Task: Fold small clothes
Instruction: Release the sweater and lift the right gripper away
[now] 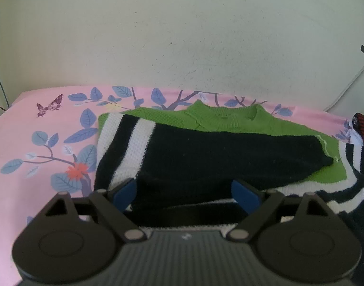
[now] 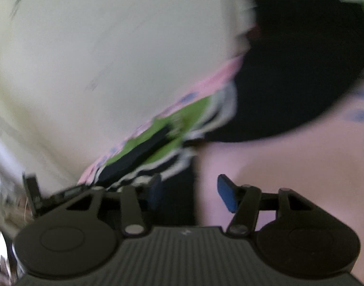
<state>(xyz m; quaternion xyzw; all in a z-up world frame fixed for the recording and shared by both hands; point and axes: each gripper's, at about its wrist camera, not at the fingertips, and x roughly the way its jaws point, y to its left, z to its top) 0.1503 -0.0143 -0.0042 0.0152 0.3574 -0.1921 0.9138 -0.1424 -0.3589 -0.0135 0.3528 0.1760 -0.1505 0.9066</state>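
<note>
On pink floral sheet (image 1: 38, 143): green sweater (image 1: 229, 119), black sleeve (image 1: 205, 157) folded across. Left gripper (image 1: 184, 190) jaws wide, gripping nothing; right gripper (image 2: 189, 190) jaws apart, empty, view blurred.

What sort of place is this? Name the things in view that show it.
Probably a bedroom: a pink floral bedsheet spread against a plain cream wall, with a small green, black and white knitted sweater laid on it.

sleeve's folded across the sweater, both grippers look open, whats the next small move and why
Probably ease the left gripper back off the knitted sweater before taking a new edge. Its fingers stand wide apart, pressing nothing, and the black sleeve already lies across the green body. The right gripper is open too, its view too blurred to plan from.
</note>
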